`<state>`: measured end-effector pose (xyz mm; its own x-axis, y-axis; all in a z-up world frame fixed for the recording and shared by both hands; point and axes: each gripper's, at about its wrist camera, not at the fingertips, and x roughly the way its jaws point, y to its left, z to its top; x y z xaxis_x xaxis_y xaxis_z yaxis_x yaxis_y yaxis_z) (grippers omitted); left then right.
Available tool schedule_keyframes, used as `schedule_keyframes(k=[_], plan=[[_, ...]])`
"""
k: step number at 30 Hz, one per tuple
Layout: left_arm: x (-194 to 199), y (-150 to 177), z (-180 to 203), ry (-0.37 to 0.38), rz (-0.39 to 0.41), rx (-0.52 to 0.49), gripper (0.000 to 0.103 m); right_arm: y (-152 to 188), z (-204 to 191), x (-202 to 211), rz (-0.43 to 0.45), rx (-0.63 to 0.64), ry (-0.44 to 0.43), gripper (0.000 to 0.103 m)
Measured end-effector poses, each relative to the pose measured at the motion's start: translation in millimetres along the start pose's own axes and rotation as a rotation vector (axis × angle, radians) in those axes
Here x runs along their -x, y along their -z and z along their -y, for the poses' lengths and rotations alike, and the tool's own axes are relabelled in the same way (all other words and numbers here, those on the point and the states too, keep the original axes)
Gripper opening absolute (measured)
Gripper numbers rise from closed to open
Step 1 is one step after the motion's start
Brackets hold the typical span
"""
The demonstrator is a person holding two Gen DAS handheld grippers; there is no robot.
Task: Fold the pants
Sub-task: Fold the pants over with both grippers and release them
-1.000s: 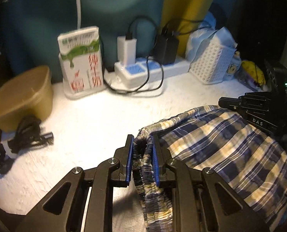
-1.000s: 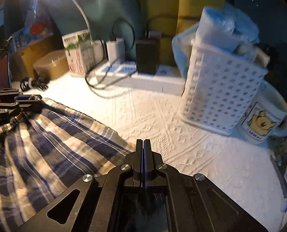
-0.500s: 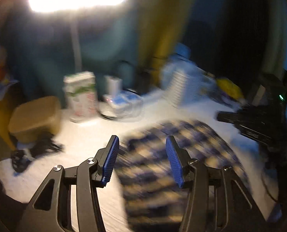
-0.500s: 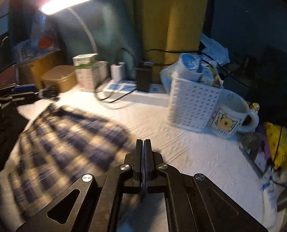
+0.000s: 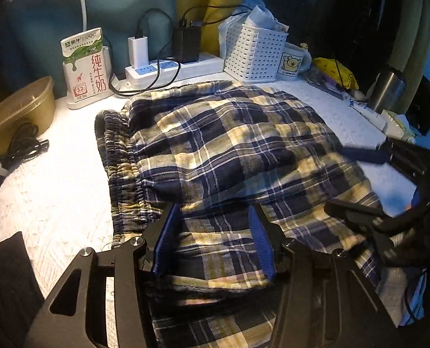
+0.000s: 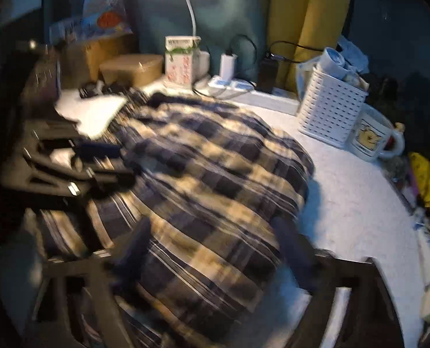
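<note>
Pants (image 5: 229, 145), plaid and folded, lie on the white surface (image 5: 55, 191); their near edge is cut off and the right wrist view is blurred. Left hand-held gripper (image 5: 212, 240) stands apart above them, gripping nothing. Right hand-held gripper (image 6: 215, 249) has just been opening, likewise empty. Only the left view shows the elastic waistband (image 5: 119, 156) sharply.
</note>
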<state>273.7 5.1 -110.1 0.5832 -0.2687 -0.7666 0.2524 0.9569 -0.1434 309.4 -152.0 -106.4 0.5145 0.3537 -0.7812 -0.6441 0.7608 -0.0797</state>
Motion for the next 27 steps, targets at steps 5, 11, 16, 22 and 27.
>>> schedule_keyframes(k=[5, 11, 16, 22, 27], plan=[[-2, 3, 0, -0.006, -0.002, -0.014, 0.050, 27, 5, -9, -0.068, -0.026, 0.044, 0.063], [-1, 2, -2, -0.013, -0.006, -0.008, 0.050, 50, 12, 8, -0.077, -0.056, 0.042, 0.063], [20, 7, -2, -0.035, 0.022, 0.019, 0.050, 62, 13, 17, -0.077, -0.068, 0.052, 0.063], [69, 29, 2, -0.025, 0.082, 0.042, 0.050, 66, 26, 44, -0.031, -0.152, 0.045, 0.063], [71, 67, -3, -0.033, 0.017, 0.071, 0.053, 73, 25, 55, -0.028, -0.190, -0.001, 0.063]])
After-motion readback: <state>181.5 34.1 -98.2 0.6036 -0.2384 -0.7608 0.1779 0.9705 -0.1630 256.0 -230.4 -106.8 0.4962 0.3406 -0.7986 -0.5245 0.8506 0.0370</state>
